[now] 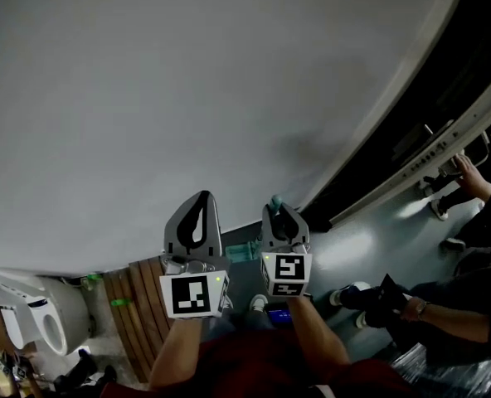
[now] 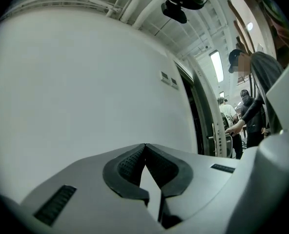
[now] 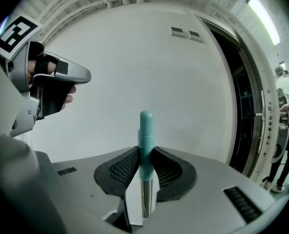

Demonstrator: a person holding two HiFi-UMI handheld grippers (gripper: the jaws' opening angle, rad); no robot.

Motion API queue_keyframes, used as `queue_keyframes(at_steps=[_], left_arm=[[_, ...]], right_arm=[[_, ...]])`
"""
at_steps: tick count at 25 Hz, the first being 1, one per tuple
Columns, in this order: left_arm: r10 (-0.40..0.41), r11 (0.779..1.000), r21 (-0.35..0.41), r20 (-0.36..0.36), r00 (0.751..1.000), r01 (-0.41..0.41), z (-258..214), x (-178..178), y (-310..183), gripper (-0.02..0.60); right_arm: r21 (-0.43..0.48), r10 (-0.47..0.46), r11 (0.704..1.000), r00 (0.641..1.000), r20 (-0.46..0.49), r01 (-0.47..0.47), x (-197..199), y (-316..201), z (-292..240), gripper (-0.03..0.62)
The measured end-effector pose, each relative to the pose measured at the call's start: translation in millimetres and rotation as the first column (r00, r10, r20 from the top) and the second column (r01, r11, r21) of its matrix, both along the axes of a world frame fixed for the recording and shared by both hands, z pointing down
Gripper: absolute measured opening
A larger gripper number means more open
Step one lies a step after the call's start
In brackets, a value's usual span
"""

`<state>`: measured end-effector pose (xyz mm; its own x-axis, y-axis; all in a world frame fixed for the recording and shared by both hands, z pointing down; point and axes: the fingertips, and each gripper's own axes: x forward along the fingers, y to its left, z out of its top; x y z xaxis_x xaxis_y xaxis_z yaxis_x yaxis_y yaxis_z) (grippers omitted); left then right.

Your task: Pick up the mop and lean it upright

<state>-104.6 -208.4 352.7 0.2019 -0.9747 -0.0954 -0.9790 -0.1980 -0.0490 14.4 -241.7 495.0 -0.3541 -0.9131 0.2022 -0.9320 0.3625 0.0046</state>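
Note:
The mop's handle (image 3: pixel 146 135) has a teal grip over a metal shaft and stands upright between my right gripper's (image 3: pixel 145 152) pads, which are shut on it. In the head view its teal end (image 1: pixel 274 200) pokes just above my right gripper (image 1: pixel 280 211), close to the white wall (image 1: pixel 187 98). My left gripper (image 1: pixel 200 199) is raised beside it on the left, its tips touching with nothing between them (image 2: pixel 145 147). From the right gripper view the left gripper (image 3: pixel 86 75) shows at the upper left. The mop's head is hidden.
A dark doorway with a pale frame (image 1: pixel 411 131) runs along the wall's right side. People stand or sit at the right (image 1: pixel 469 189). A slatted wooden board (image 1: pixel 138 305) and a white fixture (image 1: pixel 30 322) lie low at the left.

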Motion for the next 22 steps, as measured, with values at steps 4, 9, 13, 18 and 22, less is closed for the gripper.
queue_keyframes(at_steps=[4, 9, 13, 18, 22], left_arm=[[-0.005, 1.0, 0.0, 0.003, 1.0, 0.005, 4, 0, 0, 0.014], [-0.012, 1.0, -0.002, 0.0, 1.0, 0.012, 7, -2, -1, 0.014], [-0.015, 1.0, -0.006, 0.001, 1.0, 0.015, 5, -2, 1, 0.014], [-0.025, 1.0, -0.016, -0.007, 1.0, 0.025, -2, -3, 0, 0.012], [-0.035, 0.999, -0.015, -0.012, 0.999, 0.035, 0, -3, 0, 0.014]], right_arm=[[0.007, -0.004, 1.0, 1.0, -0.003, 0.004, -2, -3, 3, 0.103], [0.008, 0.004, 1.0, 1.0, 0.0, -0.004, -2, -8, 6, 0.103], [0.006, 0.017, 1.0, 1.0, 0.0, -0.017, -3, -20, 4, 0.103], [0.004, 0.04, 0.999, 0.999, -0.018, -0.04, -2, -43, -4, 0.104], [0.0, 0.045, 0.999, 0.999, -0.019, -0.045, -3, -61, 2, 0.104]])
